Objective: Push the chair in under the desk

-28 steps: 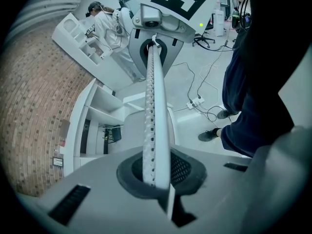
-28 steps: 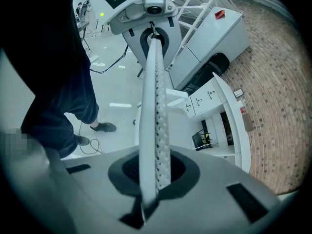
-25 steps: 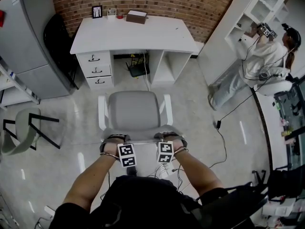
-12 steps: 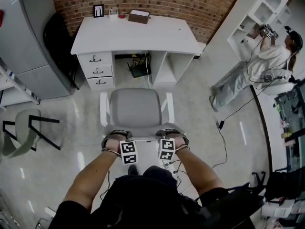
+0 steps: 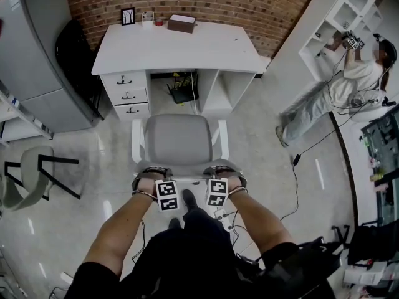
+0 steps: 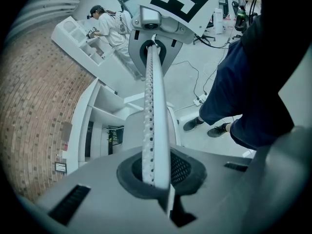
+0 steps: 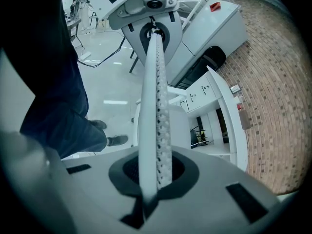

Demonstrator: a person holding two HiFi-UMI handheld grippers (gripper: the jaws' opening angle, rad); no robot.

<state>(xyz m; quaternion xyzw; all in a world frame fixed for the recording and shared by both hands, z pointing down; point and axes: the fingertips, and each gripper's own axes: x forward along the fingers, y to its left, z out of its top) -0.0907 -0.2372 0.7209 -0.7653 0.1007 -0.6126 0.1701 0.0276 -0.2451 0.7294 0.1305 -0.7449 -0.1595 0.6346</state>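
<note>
The chair (image 5: 177, 139), with a grey seat and white armrests, stands upright on the floor, its backrest toward me. It faces the knee gap of the white surface (image 5: 177, 45) against the brick wall, and its seat is not yet under.

Head view occlusions:
chair (image 5: 179, 139) base hidden under its seat; items at the desk (image 5: 187, 48) rear too small to ID; grey side chair (image 5: 28, 167) and grey cabinet (image 5: 31, 55) cut by left frame edge.
</note>
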